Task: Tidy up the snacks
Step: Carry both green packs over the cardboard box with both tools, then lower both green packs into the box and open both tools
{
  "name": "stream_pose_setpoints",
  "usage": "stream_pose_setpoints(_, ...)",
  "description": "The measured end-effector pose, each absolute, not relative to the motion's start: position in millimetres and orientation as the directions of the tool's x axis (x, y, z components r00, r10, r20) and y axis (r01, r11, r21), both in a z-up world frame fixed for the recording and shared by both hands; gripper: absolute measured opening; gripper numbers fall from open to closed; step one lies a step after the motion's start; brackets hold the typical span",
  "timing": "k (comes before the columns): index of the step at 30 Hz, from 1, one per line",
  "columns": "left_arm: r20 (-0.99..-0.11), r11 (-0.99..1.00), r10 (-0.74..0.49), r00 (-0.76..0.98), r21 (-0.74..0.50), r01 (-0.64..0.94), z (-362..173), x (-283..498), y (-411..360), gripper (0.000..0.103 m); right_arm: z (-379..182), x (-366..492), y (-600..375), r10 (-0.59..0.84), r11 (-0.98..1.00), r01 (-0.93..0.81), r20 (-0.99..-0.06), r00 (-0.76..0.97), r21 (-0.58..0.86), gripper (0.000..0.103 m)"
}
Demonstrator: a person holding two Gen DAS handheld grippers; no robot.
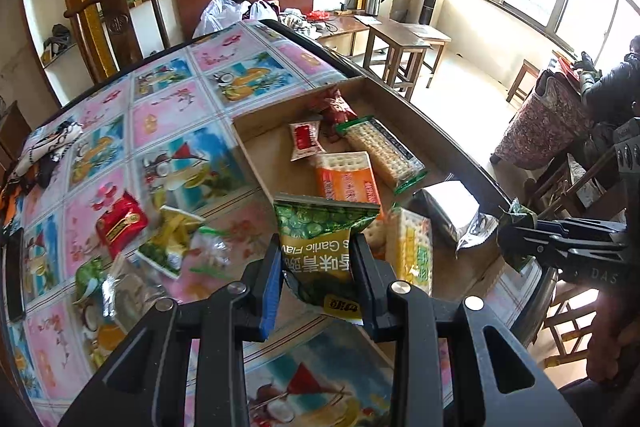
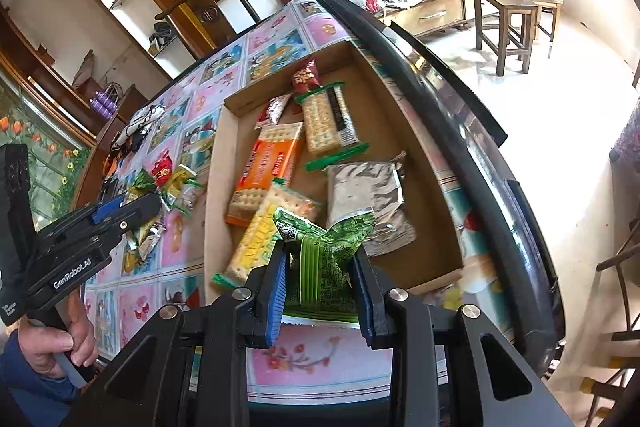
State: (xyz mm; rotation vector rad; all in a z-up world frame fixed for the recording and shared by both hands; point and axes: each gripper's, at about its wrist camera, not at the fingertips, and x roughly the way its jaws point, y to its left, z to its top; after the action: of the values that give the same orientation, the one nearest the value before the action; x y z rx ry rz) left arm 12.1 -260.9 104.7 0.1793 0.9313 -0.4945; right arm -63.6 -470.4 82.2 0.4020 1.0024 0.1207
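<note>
Surface (image 1: 168, 131) covered by patterned cloth; cardboard box (image 1: 256, 163) set near its edge. Box partly filled: cracker packs (image 1: 380, 147), silver pouch (image 2: 364, 195), small red packets. Loose snacks (image 1: 160, 235) left outside, sorting judged unfinished. Left gripper (image 1: 316, 267) fingers clamped on green pea bag (image 1: 324, 239) above box edge. Right gripper (image 2: 320, 267) fingers clamped on crumpled green packet (image 2: 324, 247) over box.

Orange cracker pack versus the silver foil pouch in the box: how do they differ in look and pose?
The orange cracker pack is printed and partly see-through, showing crackers; the silver foil pouch is plain, opaque and crinkled. The orange cracker pack has a yellow cracker pack overlapping its near end; the silver foil pouch lies uncovered, nearer the table's edge. Both lie flat inside the cardboard box.
</note>
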Motion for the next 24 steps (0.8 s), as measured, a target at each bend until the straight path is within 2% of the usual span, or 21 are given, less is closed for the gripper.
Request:
stream_pose_setpoints(12,-0.829,0.884,-0.307,0.468,-0.066,0.463,87.4,46.7,-295.8,0.031,80.5,-37.8,-487.4,0.309,0.922,0.046,-0.802,0.511,0.385,0.032)
stream_pose_setpoints(24,-0.853,0.907,-0.289,0.435,-0.097,0.411,60.7,100.0,-320.2,0.031,77.9,51.2,-487.2,0.354,0.921,-0.014,-0.818,0.453,0.390,0.032)
